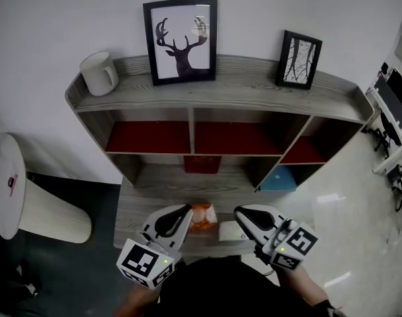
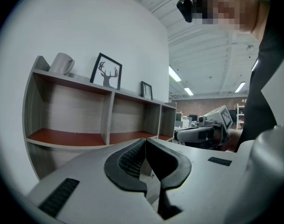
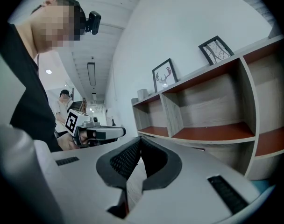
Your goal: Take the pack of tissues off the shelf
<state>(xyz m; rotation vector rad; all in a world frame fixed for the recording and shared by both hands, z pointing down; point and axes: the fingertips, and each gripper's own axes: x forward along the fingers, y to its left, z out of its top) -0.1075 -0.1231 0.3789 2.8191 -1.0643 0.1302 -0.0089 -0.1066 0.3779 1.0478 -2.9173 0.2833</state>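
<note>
The pale, flat pack of tissues [image 1: 231,231] lies on the lowest board of the grey wooden shelf [image 1: 148,190], just right of a crinkled orange packet [image 1: 203,216]. Its long side seems to run along the board's front edge. The right gripper [image 1: 244,211], jaws together and empty, is just beside it. The left gripper [image 1: 184,211], likewise closed on nothing, sits left of the orange packet, farther off.

My head camera looks steeply down on the shelf [image 1: 221,88] from close above, with my left gripper [image 1: 186,209] and right gripper [image 1: 239,211] at the bottom. Each gripper camera sits just behind its own fingers [image 2: 128,164], facing roughly level at the shelf (wide-angle, very near). All three share the deer picture [image 1: 181,41] and mug [image 1: 100,73].
</note>
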